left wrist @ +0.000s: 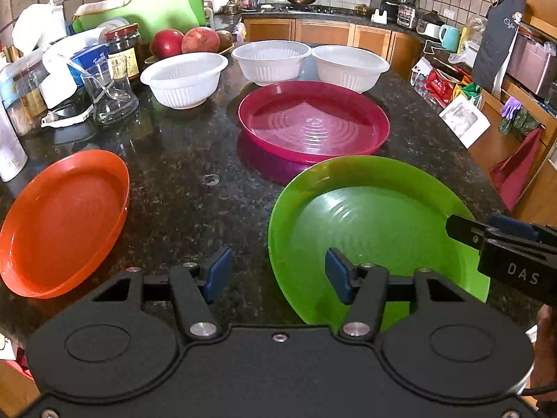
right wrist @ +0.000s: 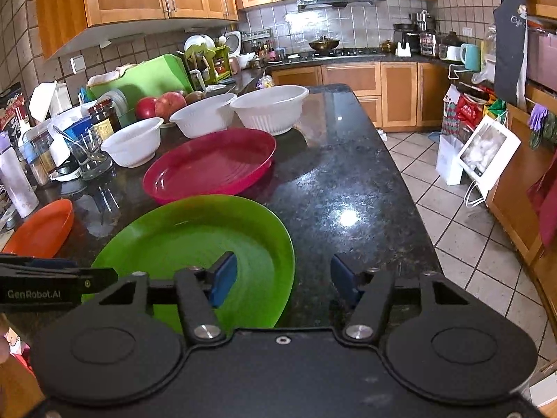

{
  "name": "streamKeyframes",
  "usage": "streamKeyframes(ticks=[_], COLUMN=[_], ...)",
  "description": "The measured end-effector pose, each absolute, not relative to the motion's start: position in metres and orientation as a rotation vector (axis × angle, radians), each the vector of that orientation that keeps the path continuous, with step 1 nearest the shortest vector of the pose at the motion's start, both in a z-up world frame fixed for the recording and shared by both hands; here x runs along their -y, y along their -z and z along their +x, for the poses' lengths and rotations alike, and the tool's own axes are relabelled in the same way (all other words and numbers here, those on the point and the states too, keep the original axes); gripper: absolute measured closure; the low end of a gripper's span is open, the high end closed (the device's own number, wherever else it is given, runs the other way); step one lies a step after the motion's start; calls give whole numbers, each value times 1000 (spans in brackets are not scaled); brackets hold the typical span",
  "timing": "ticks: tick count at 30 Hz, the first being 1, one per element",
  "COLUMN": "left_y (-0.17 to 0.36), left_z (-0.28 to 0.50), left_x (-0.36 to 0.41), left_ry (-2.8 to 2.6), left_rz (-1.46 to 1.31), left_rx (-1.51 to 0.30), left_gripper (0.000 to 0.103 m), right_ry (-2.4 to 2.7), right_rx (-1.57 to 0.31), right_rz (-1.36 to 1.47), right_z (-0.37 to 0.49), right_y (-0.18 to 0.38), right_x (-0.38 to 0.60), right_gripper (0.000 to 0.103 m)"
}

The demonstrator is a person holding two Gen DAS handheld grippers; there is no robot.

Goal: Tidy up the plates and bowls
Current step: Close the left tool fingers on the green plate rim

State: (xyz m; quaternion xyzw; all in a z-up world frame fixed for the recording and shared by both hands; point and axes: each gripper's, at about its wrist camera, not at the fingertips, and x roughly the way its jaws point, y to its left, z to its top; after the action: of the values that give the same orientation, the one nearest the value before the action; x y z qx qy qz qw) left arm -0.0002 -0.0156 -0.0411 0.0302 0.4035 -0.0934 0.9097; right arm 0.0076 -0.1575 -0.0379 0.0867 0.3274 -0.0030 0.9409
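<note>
A green plate point(left wrist: 365, 230) point(right wrist: 195, 237) lies nearest on the dark granite counter point(left wrist: 181, 181). My left gripper point(left wrist: 278, 273) straddles its left rim with one pad over the plate and one outside. My right gripper point(right wrist: 283, 280) straddles the right rim the same way. On both grippers the pads stand apart from the rim, open. Behind the green plate sits a magenta plate point(left wrist: 313, 122) point(right wrist: 209, 167). An orange plate point(left wrist: 62, 223) point(right wrist: 41, 230) lies at the left. Three white ribbed bowls point(left wrist: 184, 76) point(left wrist: 271, 59) point(left wrist: 350, 64) stand in a row at the back.
Jars point(left wrist: 123, 52), a glass jug point(left wrist: 111, 97), bottles and a dish of red fruit point(left wrist: 184, 41) crowd the counter's left side. The counter's right edge point(right wrist: 400, 181) drops to a tiled floor with bags point(right wrist: 466, 111).
</note>
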Motion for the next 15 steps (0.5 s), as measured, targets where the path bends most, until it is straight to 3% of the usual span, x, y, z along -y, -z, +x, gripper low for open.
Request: streamKeyframes(ticks=[6,9,12,15], left_y=[44,45,47,47], left_z=[3,3,5,6], left_x=[15,15,15,16], left_ry=[215,217,220,215], left_rz=[55,58,52,56], left_rx=[-862,-866,-873,-871], left_gripper=[50,57,57,57], right_ry=[2,10,8,12], right_rx=[-672,-678,-688,-685], right_rz=[169,163,155,124], right_z=[11,11,13,14], right_y=[39,41,43,46], right_x=[157,158,158,156], right_gripper=[61,63,74,77])
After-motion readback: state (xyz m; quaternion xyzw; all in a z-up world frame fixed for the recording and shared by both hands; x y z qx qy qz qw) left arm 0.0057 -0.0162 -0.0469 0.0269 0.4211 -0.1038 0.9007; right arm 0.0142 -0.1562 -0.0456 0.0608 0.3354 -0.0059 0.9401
